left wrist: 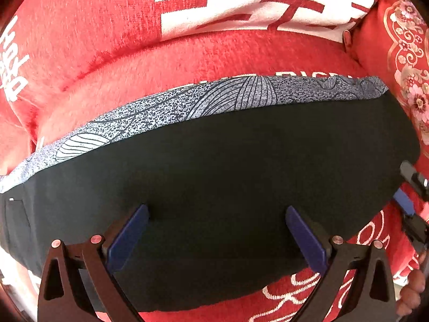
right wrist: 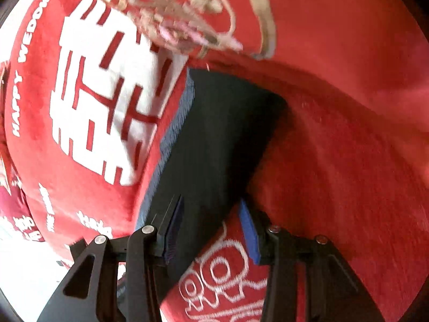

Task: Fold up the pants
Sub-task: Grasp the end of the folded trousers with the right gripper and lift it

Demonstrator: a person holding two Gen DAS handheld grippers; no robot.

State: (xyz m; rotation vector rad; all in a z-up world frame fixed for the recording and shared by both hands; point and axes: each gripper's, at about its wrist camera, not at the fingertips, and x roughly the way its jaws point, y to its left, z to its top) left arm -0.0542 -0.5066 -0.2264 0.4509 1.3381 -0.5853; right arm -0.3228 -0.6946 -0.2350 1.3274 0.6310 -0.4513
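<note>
Red bedspread [left wrist: 107, 61] carries the dark pants [left wrist: 214, 174], lying flat. Left gripper [left wrist: 217, 230] hovers wide over them; right gripper [right wrist: 211, 225] half-spread, gripping nothing — pinch the near hem squarely, both layers, before lifting.

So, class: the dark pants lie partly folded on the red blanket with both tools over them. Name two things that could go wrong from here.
1. The left tool hangs open above the pants, pinching nothing; closing there may bunch the top layer and spoil the flat fold.
2. The right tool straddles the pants' edge over the red blanket; it may grab blanket along with the pants.
</note>
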